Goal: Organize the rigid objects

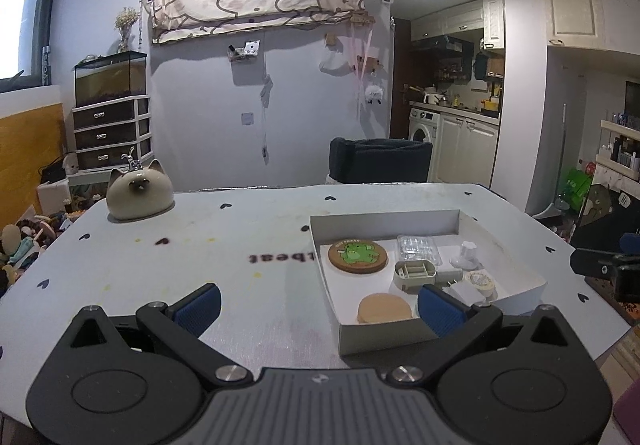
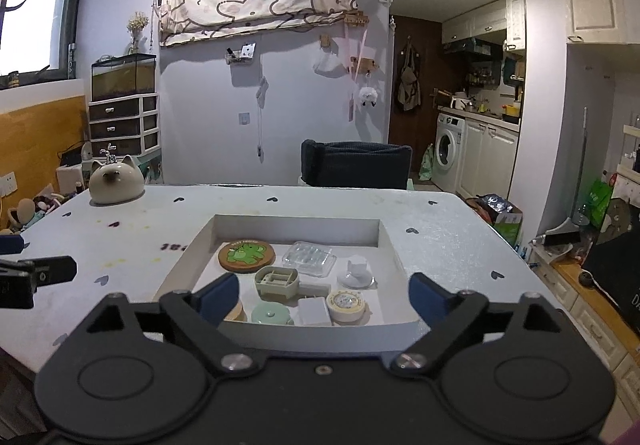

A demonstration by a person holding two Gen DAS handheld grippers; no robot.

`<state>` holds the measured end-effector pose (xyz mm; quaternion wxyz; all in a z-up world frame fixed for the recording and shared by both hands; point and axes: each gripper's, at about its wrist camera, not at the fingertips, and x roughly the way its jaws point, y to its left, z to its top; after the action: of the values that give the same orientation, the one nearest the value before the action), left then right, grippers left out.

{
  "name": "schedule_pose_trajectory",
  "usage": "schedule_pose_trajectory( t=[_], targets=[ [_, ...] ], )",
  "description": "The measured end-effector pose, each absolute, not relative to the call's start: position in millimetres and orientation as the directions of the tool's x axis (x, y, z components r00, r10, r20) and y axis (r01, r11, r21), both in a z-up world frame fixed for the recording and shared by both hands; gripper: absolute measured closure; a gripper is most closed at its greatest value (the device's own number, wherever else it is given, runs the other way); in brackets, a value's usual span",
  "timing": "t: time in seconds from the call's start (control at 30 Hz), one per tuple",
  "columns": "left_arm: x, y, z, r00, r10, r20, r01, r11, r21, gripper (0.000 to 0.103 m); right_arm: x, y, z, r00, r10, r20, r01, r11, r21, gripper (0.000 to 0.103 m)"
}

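A shallow white box [image 2: 296, 231] lies on the table and holds several small items. Among them are a round coaster with a green cartoon [image 2: 247, 255], a clear plastic case [image 2: 309, 259], a beige organiser [image 2: 277, 281], a white suction cup [image 2: 356, 273], a tape roll [image 2: 346, 305], a white charger [image 2: 315, 311] and a mint lid [image 2: 272, 315]. My right gripper [image 2: 323, 281] stands open just before the box's near wall, holding nothing. Left of the box [image 1: 380, 337], my left gripper [image 1: 319, 289] is open and empty, its right finger over the near corner beside a tan disc [image 1: 384, 309].
A cat-shaped ceramic jar [image 1: 139, 197] stands at the far left corner of the pale table [image 1: 240, 245]. A dark chair [image 1: 380, 161] stands behind the far edge. Drawers and a glass tank line the left wall. Boxes and bags crowd the floor at right.
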<state>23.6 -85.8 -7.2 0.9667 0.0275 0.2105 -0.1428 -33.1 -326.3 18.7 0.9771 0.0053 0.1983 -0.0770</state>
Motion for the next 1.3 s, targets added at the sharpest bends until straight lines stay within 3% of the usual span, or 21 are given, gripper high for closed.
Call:
schedule_pose_trajectory(
  t=[0.17,1.3],
  targets=[
    [19.1,-83.9,-8.5,0.871,-0.261,-0.417,0.28,0.96,-0.015,0.0,-36.0,-324.8,15.6,0.911,-0.16,-0.381,0.169,0.986,-0.011,0.0],
    [12.4,-84.1,-8.1,0.876,-0.255,-0.409,0.274,0.962,-0.014,0.0,-39.6,-317.1,11.8,0.911,-0.153,-0.383,0.155,0.988,-0.025,0.0]
  ],
)
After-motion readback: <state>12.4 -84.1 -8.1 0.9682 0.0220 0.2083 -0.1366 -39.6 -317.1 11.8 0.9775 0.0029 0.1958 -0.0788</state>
